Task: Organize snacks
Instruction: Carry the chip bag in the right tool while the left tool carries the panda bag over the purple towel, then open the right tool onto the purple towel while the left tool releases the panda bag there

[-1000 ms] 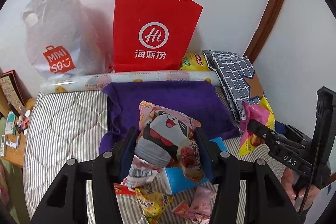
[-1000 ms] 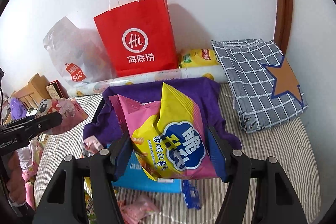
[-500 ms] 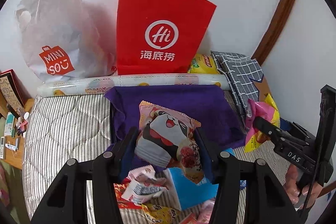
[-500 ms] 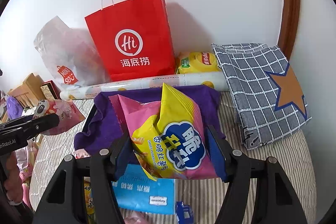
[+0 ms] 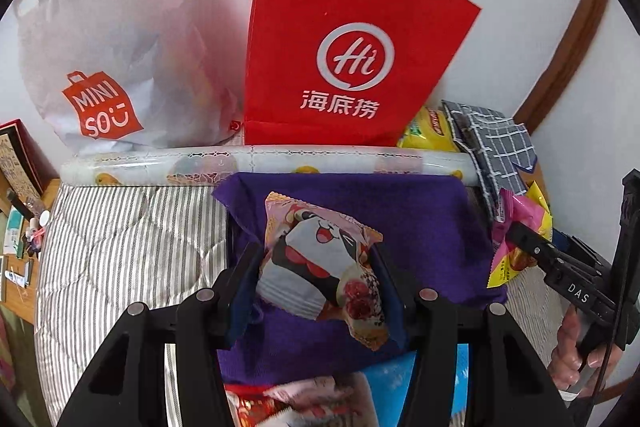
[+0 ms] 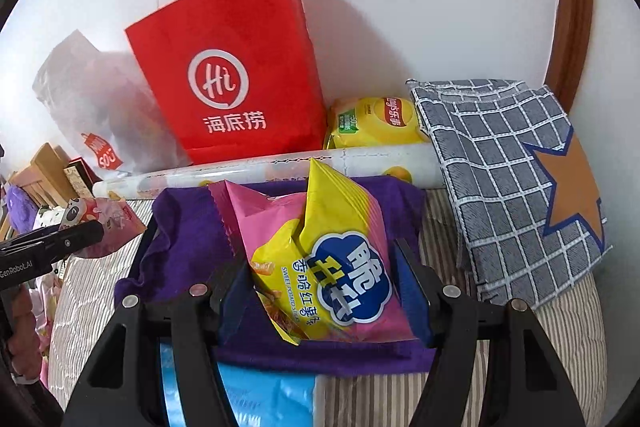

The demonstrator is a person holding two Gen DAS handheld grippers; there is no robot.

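While both packets hang over the purple cloth (image 6: 192, 227), the left gripper (image 5: 316, 283) clamps the panda snack packet (image 5: 320, 267) — the right gripper (image 6: 324, 291) clamps the pink-and-yellow chip bag (image 6: 320, 251).

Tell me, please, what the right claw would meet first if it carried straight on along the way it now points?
Probably the purple cloth draped over the dark tray on the bed. The right claw, shut on the sweet potato snack bag, points down at it; the bag would likely touch first. Depth is hard to judge.
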